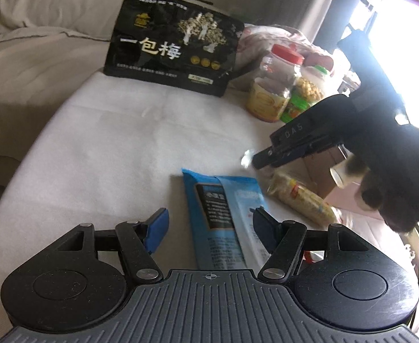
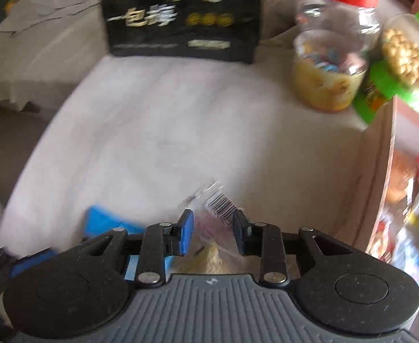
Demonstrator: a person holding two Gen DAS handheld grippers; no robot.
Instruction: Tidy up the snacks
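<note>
A blue snack packet (image 1: 223, 208) lies flat on the white tabletop (image 1: 118, 148). My left gripper (image 1: 209, 225) hangs just above its near end, open, with nothing held between the blue pads. To its right is a clear-wrapped pack of yellowish crackers (image 1: 301, 200). My right gripper (image 1: 255, 161) comes in from the right and pinches the wrapper's crinkled end. In the right wrist view that gripper (image 2: 213, 224) is shut on the clear wrapper (image 2: 218, 203), whose barcode shows between the pads. The blue packet (image 2: 103, 220) lies at its lower left.
A black plum-snack bag (image 1: 175, 43) stands at the back of the table. A red-lidded jar (image 1: 275, 85) and a green-lidded jar (image 1: 306, 94) stand at the back right. An open cardboard box (image 2: 381, 171) of snacks is on the right. A grey sofa (image 1: 23, 57) lies left.
</note>
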